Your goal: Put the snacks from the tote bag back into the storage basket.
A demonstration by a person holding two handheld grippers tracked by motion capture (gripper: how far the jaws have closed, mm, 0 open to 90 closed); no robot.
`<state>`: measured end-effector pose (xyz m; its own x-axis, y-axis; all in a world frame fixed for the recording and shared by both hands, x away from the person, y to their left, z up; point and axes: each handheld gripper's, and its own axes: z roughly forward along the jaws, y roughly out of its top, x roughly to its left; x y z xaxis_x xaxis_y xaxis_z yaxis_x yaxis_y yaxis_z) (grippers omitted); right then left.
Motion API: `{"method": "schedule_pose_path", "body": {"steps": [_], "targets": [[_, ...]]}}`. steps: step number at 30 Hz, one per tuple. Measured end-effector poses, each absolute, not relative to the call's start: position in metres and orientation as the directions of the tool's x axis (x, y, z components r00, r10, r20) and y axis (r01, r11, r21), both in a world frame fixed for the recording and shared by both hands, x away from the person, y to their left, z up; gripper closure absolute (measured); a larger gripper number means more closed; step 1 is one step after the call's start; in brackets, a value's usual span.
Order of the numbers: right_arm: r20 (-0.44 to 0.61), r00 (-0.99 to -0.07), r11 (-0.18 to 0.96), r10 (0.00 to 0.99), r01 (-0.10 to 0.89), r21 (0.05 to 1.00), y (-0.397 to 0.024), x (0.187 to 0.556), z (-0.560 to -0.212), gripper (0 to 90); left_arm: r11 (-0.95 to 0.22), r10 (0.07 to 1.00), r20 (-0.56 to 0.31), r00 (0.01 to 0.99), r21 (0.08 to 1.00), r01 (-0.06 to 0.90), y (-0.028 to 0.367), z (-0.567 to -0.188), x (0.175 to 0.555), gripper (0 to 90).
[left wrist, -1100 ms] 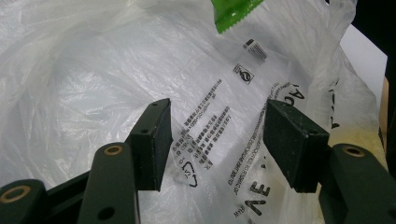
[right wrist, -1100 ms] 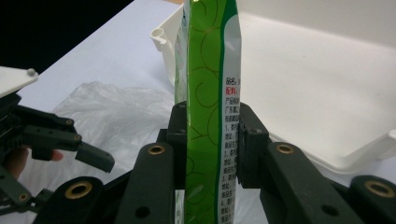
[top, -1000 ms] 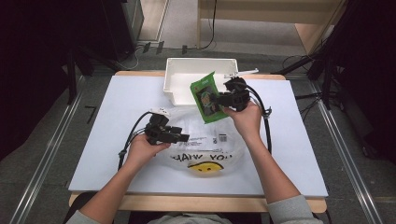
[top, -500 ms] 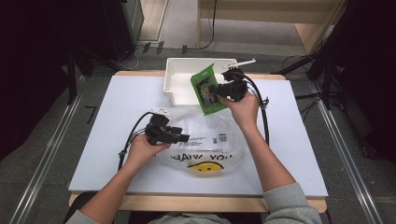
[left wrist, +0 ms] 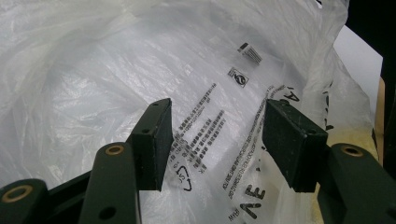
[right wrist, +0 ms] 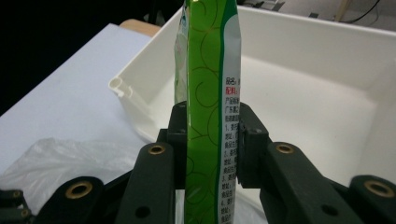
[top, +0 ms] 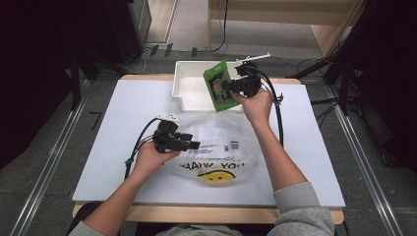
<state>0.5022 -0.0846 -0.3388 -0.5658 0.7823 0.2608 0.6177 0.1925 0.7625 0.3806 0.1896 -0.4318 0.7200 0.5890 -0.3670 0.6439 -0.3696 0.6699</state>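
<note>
Grey sleeves pushed up; each black hand-held gripper (top: 193, 144) trails black cable, with brass-ringed jaw pivots

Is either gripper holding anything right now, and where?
Right gripper pinches the green packet across its flat faces, near its lower part. Left gripper is open over the plastic bag.

The green packet (right wrist: 205, 107) runs off the top and bottom edges of the right gripper view, its small print too fine to read. The plastic bag (left wrist: 140, 70) overruns the left gripper view; its lettering is cut off at the near edge.
</note>
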Motion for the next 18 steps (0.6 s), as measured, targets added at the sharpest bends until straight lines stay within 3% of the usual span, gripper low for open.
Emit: {"method": "schedule_pose_path", "body": {"steps": [18], "targets": [[0.243, -0.540, 0.159, 0.806, 0.593, 0.789, -0.074, 0.537, -0.338, 73.6, -0.394, 0.573, -0.358, 0.737, 0.668, 0.631, 0.190, -0.433, 0.378, 44.5]]}}
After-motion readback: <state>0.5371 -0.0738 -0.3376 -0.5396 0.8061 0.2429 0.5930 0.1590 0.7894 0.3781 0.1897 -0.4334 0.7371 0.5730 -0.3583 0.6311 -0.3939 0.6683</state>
